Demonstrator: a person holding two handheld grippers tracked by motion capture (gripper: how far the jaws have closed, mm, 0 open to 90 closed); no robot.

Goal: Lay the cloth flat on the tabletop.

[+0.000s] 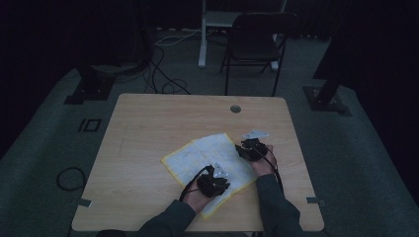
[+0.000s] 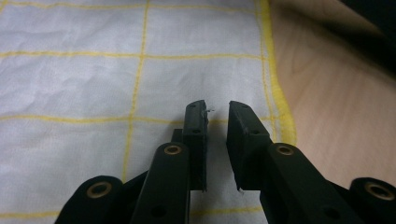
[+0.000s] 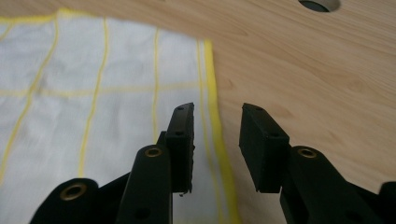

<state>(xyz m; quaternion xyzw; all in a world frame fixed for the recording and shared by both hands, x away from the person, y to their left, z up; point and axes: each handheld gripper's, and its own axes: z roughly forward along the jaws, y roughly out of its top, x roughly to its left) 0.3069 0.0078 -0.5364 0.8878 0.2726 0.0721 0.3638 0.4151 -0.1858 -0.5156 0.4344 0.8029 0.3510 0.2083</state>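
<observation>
The white cloth (image 1: 210,160) with yellow grid lines lies flat on the bench (image 1: 143,143). Your left tongs (image 2: 217,112) hover above it, slightly apart; your right tongs (image 3: 215,122) straddle its yellow edge, apart, gripping nothing

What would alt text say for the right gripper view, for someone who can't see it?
Two black fingers of the right gripper stand apart, nothing between them, over the yellow hem of a white cloth with a yellow grid. The cloth lies flat on a light wooden table, which has a round hole at the top edge.
</observation>
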